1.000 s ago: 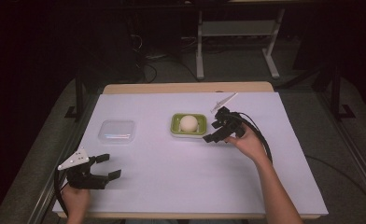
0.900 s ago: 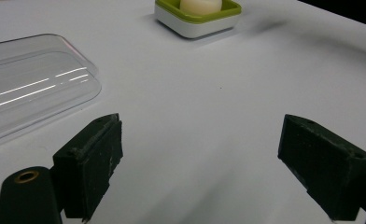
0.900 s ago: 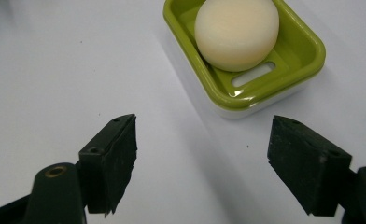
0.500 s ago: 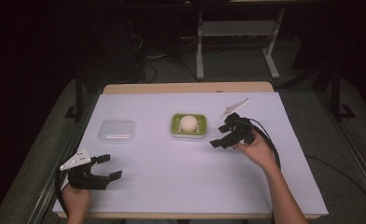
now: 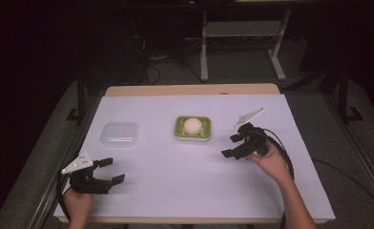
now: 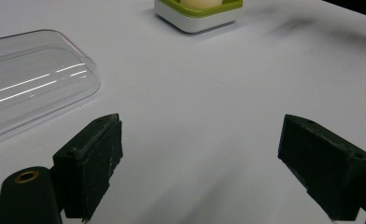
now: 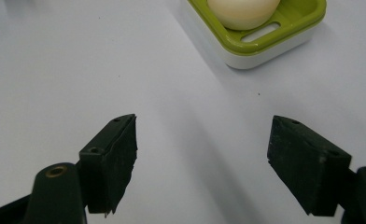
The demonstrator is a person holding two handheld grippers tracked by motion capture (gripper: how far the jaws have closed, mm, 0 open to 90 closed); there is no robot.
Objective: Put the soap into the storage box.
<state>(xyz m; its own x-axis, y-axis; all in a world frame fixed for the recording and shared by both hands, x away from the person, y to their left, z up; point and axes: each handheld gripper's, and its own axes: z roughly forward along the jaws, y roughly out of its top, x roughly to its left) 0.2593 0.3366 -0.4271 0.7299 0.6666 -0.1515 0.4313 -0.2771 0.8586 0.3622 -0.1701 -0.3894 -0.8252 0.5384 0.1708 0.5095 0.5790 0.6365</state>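
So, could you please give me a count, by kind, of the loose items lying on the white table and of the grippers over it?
Green-and-white soap dish: 1
Cream-coloured round soap lying in that dish: 1
Clear plastic lid: 1
Handheld grippers: 2, the left gripper and the right gripper, both open and holding nothing
Total: 5

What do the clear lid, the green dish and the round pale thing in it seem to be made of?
Clear lid: thin transparent plastic, glossy; the table shows through it and light streaks run across.
Green dish: smooth moulded plastic, a green slotted tray in a white base, with a soft sheen.
Round pale thing: probably soap; matte, cream, smooth and rounded. An egg cannot be ruled out.
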